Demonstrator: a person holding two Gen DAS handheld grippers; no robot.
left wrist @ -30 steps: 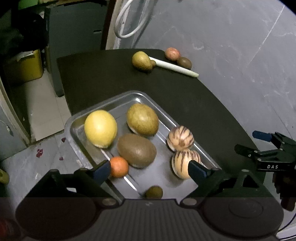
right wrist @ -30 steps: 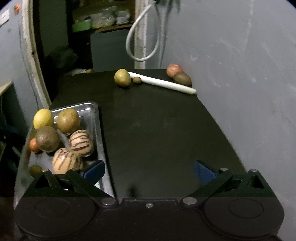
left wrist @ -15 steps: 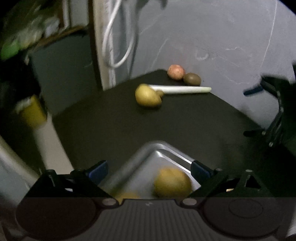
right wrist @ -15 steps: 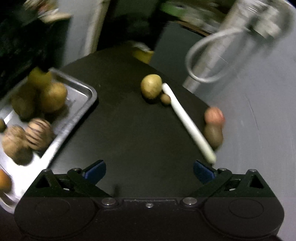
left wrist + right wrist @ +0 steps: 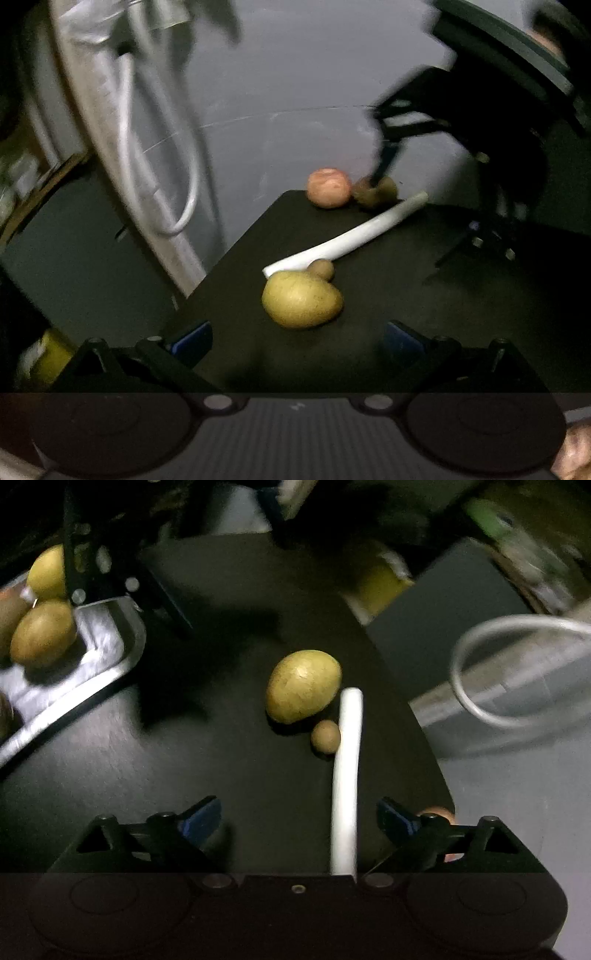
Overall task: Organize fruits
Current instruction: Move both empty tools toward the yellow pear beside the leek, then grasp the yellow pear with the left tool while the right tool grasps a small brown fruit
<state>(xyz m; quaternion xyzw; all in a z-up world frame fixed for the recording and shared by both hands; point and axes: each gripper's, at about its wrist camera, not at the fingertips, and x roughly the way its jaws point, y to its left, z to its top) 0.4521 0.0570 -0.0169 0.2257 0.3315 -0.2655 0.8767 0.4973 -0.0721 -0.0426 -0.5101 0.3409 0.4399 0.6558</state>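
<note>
A yellow-green oval fruit [image 5: 301, 301] lies on the black table [image 5: 406, 302], just ahead of my left gripper [image 5: 295, 338], whose jaws are opening with nothing between them. A small brown ball [image 5: 321, 268] touches a white stalk [image 5: 347, 240]. Behind them sit a pink-red fruit [image 5: 328, 187] and a brown kiwi [image 5: 375, 192]. My right gripper [image 5: 299, 818] is closing. The white stalk [image 5: 347, 775] runs on the table between its jaws, near the right finger and not pressed. The oval fruit [image 5: 303, 686] and the ball [image 5: 325, 736] lie ahead of it.
A steel tray [image 5: 110, 664] holding several fruits [image 5: 42, 633] sits at the left, with the left tool's black frame [image 5: 85, 572] above it. The right tool's dark frame [image 5: 461, 110] hangs over the kiwi end. A grey wall and a looped hose [image 5: 177, 206] stand behind the table.
Both views have swung from the tray to the far end of the table, and the loose fruits are closer. The right view rolled, so the stalk lies between its jaws, which narrowed.
</note>
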